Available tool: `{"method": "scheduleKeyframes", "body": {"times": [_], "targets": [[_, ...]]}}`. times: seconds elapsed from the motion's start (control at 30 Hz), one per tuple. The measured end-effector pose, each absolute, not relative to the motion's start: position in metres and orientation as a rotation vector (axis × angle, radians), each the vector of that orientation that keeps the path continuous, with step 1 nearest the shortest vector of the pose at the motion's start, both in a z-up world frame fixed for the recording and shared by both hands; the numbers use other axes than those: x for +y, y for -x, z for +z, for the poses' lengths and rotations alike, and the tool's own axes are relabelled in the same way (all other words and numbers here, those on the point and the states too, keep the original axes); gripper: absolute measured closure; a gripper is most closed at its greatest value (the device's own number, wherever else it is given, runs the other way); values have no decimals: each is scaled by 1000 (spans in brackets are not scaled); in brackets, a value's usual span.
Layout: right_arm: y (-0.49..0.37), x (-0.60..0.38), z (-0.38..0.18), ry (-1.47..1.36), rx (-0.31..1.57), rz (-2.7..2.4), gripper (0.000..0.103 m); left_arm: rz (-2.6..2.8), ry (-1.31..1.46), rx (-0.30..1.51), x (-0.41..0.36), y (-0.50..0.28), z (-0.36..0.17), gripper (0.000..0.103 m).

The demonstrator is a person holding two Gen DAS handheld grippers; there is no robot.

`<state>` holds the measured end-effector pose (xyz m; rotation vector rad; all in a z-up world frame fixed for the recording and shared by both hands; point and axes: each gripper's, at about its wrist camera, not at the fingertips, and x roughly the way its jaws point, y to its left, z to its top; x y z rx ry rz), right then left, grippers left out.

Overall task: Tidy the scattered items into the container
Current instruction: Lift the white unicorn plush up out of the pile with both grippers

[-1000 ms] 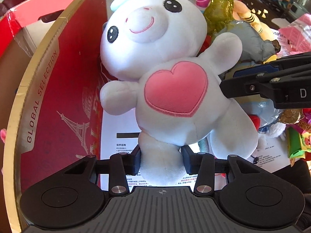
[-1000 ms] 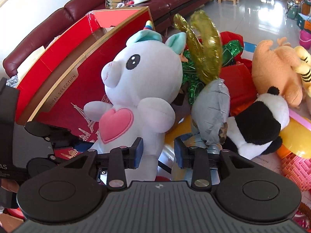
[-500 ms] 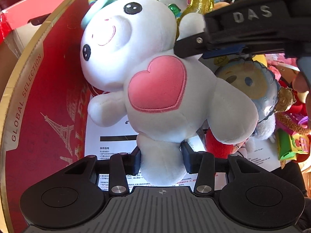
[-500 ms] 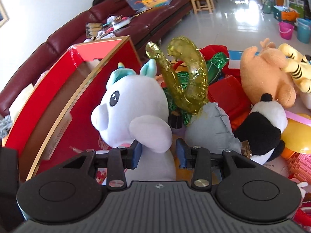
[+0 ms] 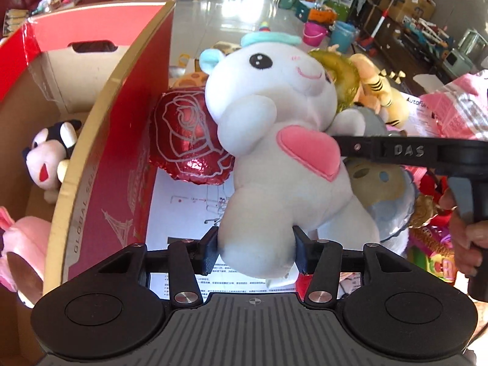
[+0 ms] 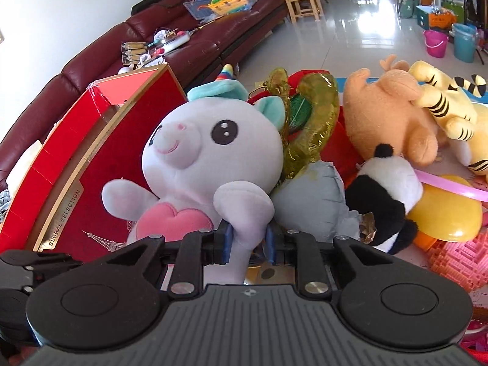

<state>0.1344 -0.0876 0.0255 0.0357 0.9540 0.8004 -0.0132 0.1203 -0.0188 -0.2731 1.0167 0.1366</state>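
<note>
A white unicorn plush (image 5: pixel 274 158) with a pink heart on its chest hangs upright beside the red cardboard box (image 5: pixel 122 152). My left gripper (image 5: pixel 255 251) has one plush leg between its jaws; they are opening and the leg looks unpinched. In the right wrist view, the plush (image 6: pixel 213 152) faces left and my right gripper (image 6: pixel 248 242) is closing, its blue pads squeezing the plush's arm. That right gripper (image 5: pixel 396 151) crosses the left wrist view at the heart. The left gripper (image 6: pixel 36 265) shows at the lower left, in front of the box (image 6: pixel 100 167).
Inside the box lie a black-and-white plush (image 5: pixel 50 155) and a pink plush (image 5: pixel 21 244). A red rose foil balloon (image 5: pixel 189 143) and printed paper (image 5: pixel 189 207) lie by its wall. A panda (image 6: pixel 384 195), orange plush (image 6: pixel 393 116), tiger (image 6: pixel 451 113) and foil balloons (image 6: pixel 311 122) crowd the floor.
The right jaws have closed on the plush's arm. The left jaws have spread around the leg. The plush has turned and risen, and the box interior now shows on the left.
</note>
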Motion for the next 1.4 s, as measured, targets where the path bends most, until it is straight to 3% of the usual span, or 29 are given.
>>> {"method": "scheduleKeyframes", "body": {"times": [0.03, 0.2, 0.57, 0.63, 0.67, 0.77, 0.87, 0.9, 1.0, 1.23, 1.4], "targets": [[-135, -88, 25, -34, 954, 800, 78, 128, 272, 999, 122, 15, -13, 37], [-139, -90, 24, -33, 956, 818, 78, 194, 201, 942, 124, 9, 13, 33], [-138, -89, 25, -21, 956, 828, 78, 276, 135, 993, 131, -40, -3, 33], [-137, -88, 25, -16, 957, 829, 77, 273, 127, 1000, 132, -42, -7, 54], [-137, -87, 25, -17, 959, 832, 77, 250, 131, 1011, 132, -42, -9, 75], [-135, -83, 26, -7, 957, 841, 77, 229, 105, 1028, 130, -39, -13, 80], [-131, -77, 28, 11, 953, 843, 76, 220, 67, 1048, 126, -38, -20, 80], [-130, -74, 29, 20, 950, 841, 75, 212, 61, 1053, 126, -38, -22, 66], [-126, -67, 32, 46, 939, 833, 75, 184, 60, 1062, 127, -39, -26, 63], [-127, -64, 32, 40, 955, 818, 74, 152, 211, 1067, 153, -36, -36, 59], [-128, -59, 35, 47, 960, 805, 69, 152, 172, 1051, 146, -34, -39, 64]]}}
